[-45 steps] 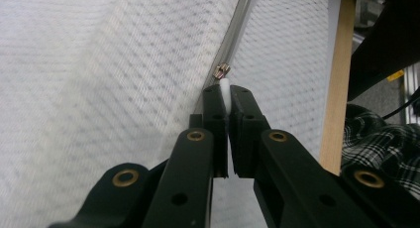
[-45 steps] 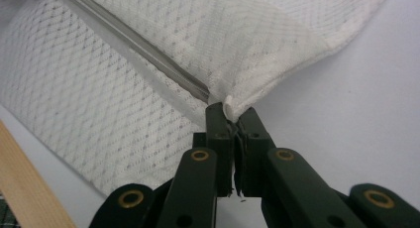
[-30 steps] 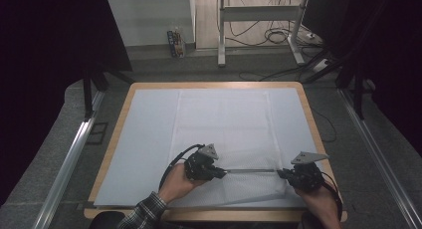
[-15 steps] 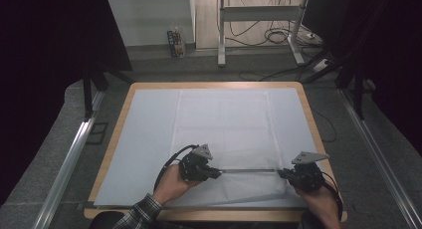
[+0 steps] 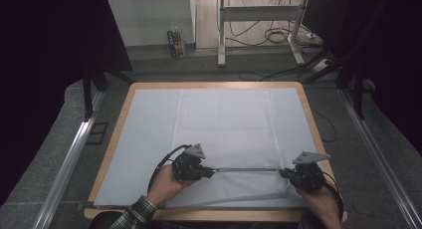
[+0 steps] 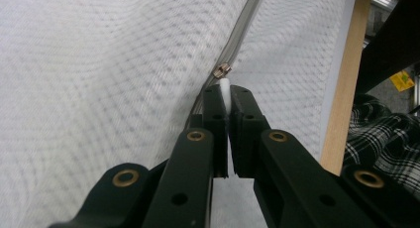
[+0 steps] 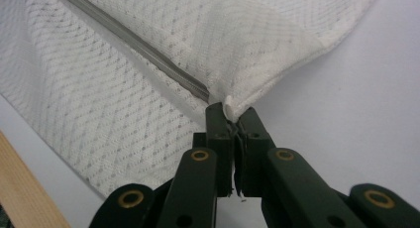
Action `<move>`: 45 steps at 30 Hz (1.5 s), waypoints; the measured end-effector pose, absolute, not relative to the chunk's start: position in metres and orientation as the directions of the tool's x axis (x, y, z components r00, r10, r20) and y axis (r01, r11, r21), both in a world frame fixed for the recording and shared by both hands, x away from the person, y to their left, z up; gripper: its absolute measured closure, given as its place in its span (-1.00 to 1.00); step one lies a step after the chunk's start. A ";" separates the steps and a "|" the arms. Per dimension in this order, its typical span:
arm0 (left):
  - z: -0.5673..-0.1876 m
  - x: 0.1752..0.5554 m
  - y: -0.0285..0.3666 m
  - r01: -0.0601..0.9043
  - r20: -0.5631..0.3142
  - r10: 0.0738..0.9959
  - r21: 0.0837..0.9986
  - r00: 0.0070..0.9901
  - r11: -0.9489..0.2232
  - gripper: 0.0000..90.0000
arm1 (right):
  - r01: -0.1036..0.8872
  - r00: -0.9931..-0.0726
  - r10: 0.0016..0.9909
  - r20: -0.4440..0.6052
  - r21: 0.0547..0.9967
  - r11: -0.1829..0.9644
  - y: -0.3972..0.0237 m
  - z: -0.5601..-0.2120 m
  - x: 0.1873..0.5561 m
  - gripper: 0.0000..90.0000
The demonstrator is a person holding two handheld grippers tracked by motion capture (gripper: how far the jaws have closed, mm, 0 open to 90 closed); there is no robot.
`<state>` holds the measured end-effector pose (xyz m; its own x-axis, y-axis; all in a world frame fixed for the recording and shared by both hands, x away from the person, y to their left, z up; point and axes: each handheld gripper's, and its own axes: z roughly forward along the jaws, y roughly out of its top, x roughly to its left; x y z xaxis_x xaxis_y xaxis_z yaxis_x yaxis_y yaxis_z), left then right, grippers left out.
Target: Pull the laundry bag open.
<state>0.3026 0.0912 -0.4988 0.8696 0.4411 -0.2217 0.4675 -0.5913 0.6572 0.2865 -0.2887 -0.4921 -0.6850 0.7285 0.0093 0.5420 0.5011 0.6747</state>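
- Dark surroundings are framing a wood-edged desk point(image 5: 119, 139) covered with a pale blue sheet point(image 5: 144, 134); grey floor, a metal stand point(image 5: 259, 25) and loose cables point(image 5: 278, 37) are showing beyond its far edge.
- White mesh fabric cover point(image 5: 224, 124) is lying flat on the sheet, running from the far half of the desk to the near edge, roughly centred.
- Grey zipper point(image 5: 246, 169) is stretching taut across the near part of the cover, running between the two tools.
- Left tool point(image 5: 206, 173) is sitting at the left end of the zipper, held in the person's left hand point(image 5: 164, 184); a plaid sleeve point(image 5: 134, 216) is coming in from the bottom edge.
- Left gripper view: jaws are standing nearly together, pinching a small white pull tab point(image 6: 225, 91); the metal zipper slider point(image 6: 222, 69) is sitting just beyond the jaw tips, on the zipper line.
- Right tool point(image 5: 286, 174) is sitting at the right end of the zipper, near the desk's right edge, held in the right hand point(image 5: 321, 201).
- Right gripper view: jaws are pressing closed on the cover's corner point(image 7: 233, 106), where the zipper's end meets the fabric hem; the fabric is bunching upward from the tips.
- Both tools are lying well apart, each touching the cover.
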 end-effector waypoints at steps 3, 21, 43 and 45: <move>-0.499 0.301 0.095 0.473 -0.222 0.449 0.656 0.866 -0.588 0.95 | 0.542 -0.684 0.729 0.008 0.674 0.501 -0.289 -0.492 0.287 0.90; -0.497 0.292 0.117 0.490 -0.213 0.485 0.664 0.848 -0.565 0.95 | 0.539 -0.687 0.726 0.009 0.676 0.502 -0.288 -0.492 0.286 0.90; -0.498 0.284 0.141 0.522 -0.221 0.526 0.664 0.821 -0.536 0.95 | 0.532 -0.690 0.723 -0.004 0.676 0.511 -0.288 -0.492 0.286 0.90; -0.498 0.284 0.143 0.528 -0.225 0.531 0.664 0.817 -0.530 0.95 | 0.533 -0.691 0.723 0.000 0.676 0.509 -0.288 -0.492 0.286 0.90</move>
